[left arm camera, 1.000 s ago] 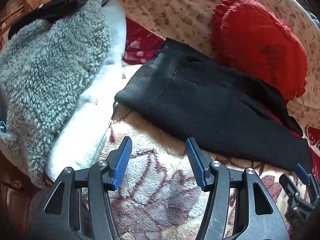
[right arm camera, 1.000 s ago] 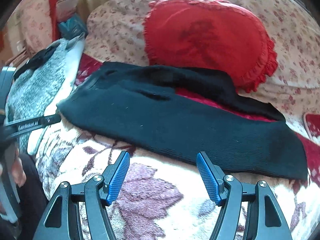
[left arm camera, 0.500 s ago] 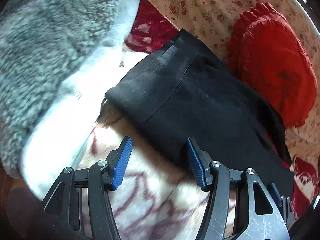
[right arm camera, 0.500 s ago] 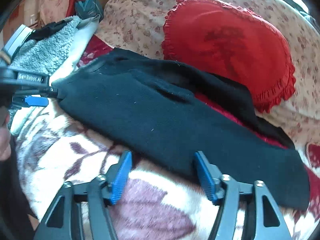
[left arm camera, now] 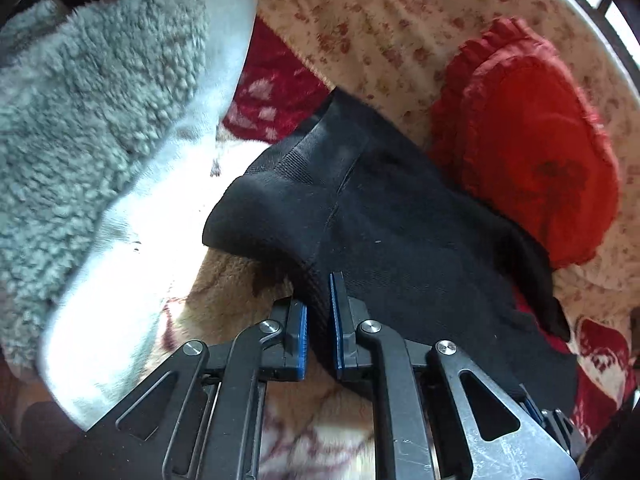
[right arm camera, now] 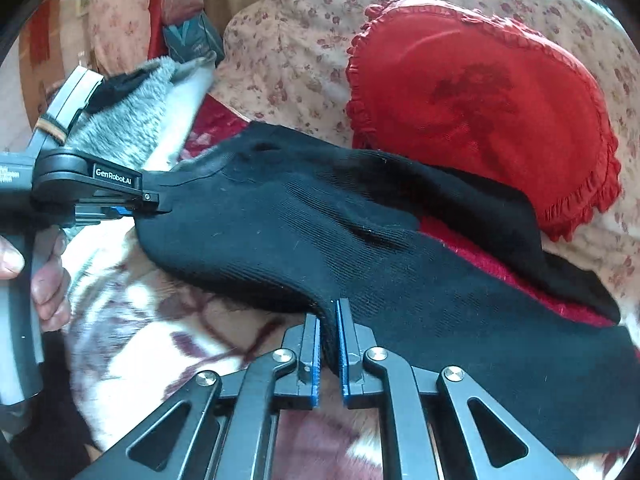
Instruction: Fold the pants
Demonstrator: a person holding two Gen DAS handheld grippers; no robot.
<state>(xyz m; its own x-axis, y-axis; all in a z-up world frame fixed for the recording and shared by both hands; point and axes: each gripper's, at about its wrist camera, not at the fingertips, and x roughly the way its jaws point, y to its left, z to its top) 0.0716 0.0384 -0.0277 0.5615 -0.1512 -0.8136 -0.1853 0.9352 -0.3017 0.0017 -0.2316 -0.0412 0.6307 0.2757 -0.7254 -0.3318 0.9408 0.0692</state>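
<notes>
Your left gripper (left arm camera: 318, 316) has its jaws clamped on the near edge of the black pants (left arm camera: 400, 248). Your right gripper (right arm camera: 329, 344) pinches that edge too.

The left wrist camera sits just behind the left gripper (left arm camera: 318, 320) and looks forward, very close to the black pants (left arm camera: 400, 232). The right wrist camera does the same behind the right gripper (right arm camera: 329, 348). Both see the pants and the red pillow (left arm camera: 536, 160).
</notes>
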